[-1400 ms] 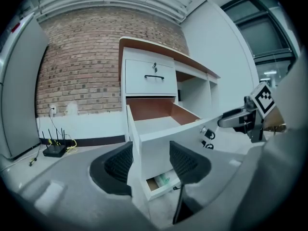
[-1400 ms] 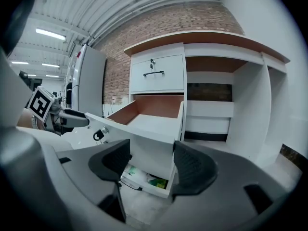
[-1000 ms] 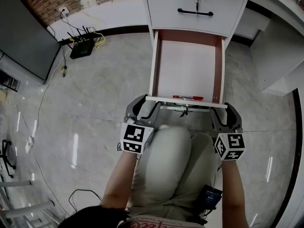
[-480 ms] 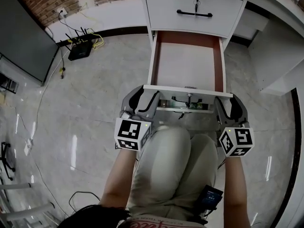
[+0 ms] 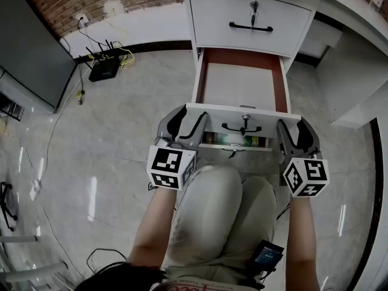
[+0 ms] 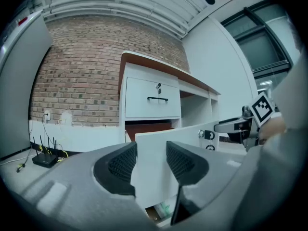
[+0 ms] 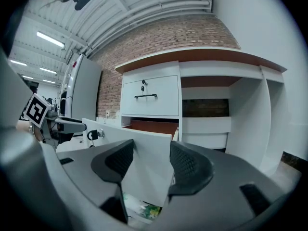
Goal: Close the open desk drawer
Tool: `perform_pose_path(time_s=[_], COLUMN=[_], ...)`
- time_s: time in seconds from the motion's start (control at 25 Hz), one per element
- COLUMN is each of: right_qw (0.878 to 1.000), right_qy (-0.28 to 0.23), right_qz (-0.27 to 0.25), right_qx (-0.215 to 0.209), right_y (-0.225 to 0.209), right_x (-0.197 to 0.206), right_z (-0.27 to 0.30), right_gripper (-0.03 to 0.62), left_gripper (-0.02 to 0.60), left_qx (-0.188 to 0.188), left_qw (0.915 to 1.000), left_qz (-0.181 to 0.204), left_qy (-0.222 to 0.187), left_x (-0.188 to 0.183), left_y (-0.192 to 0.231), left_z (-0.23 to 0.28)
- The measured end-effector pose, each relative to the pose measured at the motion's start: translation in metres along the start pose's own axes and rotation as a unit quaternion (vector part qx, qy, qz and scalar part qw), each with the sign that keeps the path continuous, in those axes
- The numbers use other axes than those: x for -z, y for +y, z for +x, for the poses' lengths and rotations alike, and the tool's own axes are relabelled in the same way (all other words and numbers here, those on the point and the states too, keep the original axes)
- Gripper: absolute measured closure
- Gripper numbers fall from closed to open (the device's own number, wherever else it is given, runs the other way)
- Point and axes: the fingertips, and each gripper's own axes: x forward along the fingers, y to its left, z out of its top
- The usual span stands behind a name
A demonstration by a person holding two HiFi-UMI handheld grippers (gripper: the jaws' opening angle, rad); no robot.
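Head view, nearest first: the person's knees (image 5: 227, 211) are seen at the bottom edge. Just beyond them, the two tools are held at either end of the drawer front (image 5: 209, 115). The left tool (image 5: 187, 121) is pinched on the panel's left end and the right tool (image 5: 291, 126) on its right end. In each gripper view the white panel is shown filling the gap between the ribbed pads. The panel's long axis is laid across, from one tool to the other, so neither hand is nearer. Its face, with a black handle (image 5: 241, 127) and a key (image 5: 245, 117), is turned toward the person.

Below the panel, some green-printed items (image 5: 233, 140) are glimpsed but cannot be identified. Behind the panel, the drawer (image 5: 241, 86) is drawn well out of the white desk pedestal (image 5: 195, 59), its open top turned upward. Its line of travel is directed straight away from the tools. An even push from both ends, away from the person, is judged to be what is needed. Above, the upper drawer (image 5: 250, 8) is seen shut.
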Motion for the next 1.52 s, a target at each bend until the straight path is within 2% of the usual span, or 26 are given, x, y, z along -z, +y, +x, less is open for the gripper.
perform_pose_path(time_s=[0.56, 0.96, 1.28, 1.52], right_qw=[1.000, 1.000, 0.998, 0.997], right_qy=[0.012, 0.009, 0.019, 0.024], right_qz=[0.003, -0.002, -0.041, -0.057], right_qx=[0.007, 0.013, 0.042, 0.052], right_y=[-0.012, -0.022, -0.032, -0.038], right_x=[-0.005, -0.011, -0.019, -0.022], right_z=[0.029, 0.061, 0.084, 0.101], right_gripper=[0.344, 0.342, 0.336, 0.335], left_gripper=[0.379, 0.377, 0.377, 0.376], left_qx=[-0.008, -0.014, -0.035, -0.048], left_qw=[0.9999, 0.9999, 0.9991, 0.9988], left_qz=[-0.007, -0.004, -0.019, -0.007], left_qy=[0.009, -0.004, -0.013, -0.010], left_x=[-0.003, -0.007, -0.010, -0.012], left_y=[0.011, 0.025, 0.036, 0.044], left_z=[0.028, 0.059, 0.081, 0.096])
